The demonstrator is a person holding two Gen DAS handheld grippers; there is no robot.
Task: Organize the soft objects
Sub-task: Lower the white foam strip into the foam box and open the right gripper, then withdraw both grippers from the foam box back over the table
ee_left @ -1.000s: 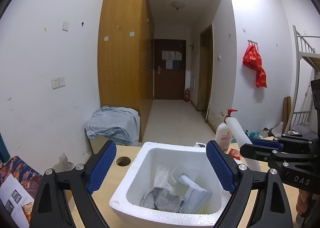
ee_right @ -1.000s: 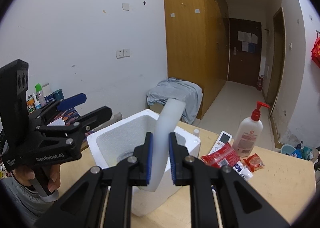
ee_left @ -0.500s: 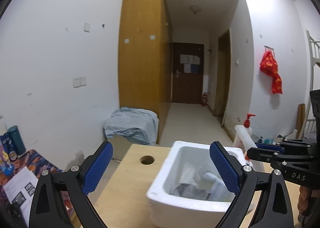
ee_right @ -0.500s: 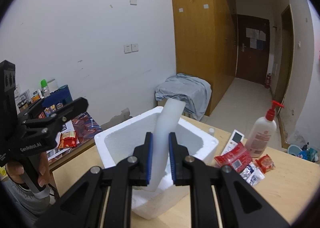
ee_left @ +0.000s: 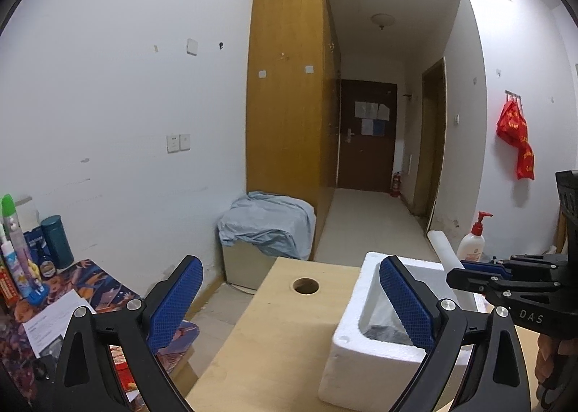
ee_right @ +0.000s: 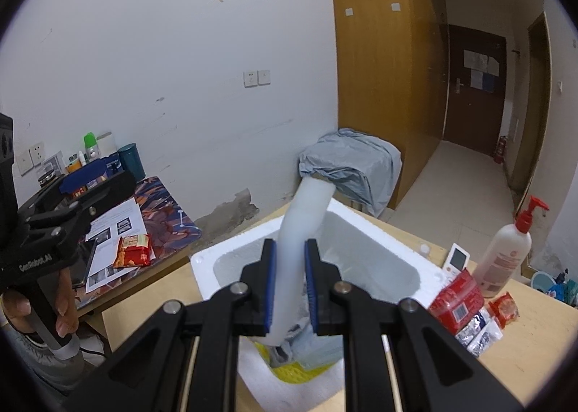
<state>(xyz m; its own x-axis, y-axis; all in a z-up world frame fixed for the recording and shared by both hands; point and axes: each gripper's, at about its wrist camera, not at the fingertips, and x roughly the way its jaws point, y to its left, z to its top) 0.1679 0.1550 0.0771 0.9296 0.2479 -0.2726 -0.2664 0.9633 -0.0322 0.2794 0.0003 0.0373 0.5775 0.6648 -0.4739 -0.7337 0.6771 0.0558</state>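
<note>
My right gripper (ee_right: 290, 287) is shut on a white foam tube (ee_right: 301, 231) and holds it bent over a white foam box (ee_right: 365, 231) on the wooden table. Grey cloth and something yellow lie in the box under the tube. In the left wrist view the box (ee_left: 361, 343) stands low at the right with grey cloth inside, and the right gripper (ee_left: 480, 269) holds the tube (ee_left: 446, 249) over its far side. My left gripper (ee_left: 289, 298) is open and empty, left of the box over the table (ee_left: 274, 339).
A pump bottle (ee_right: 505, 253), a white remote (ee_right: 457, 258) and red snack packets (ee_right: 457, 298) lie on the table right of the box. A cable hole (ee_left: 305, 285) is in the tabletop. A cluttered side desk (ee_right: 144, 217) stands to the left.
My left gripper has drawn back to the left, away from the box. My right gripper has kept its hold on the tube and moved over the box, looking further down into it.
</note>
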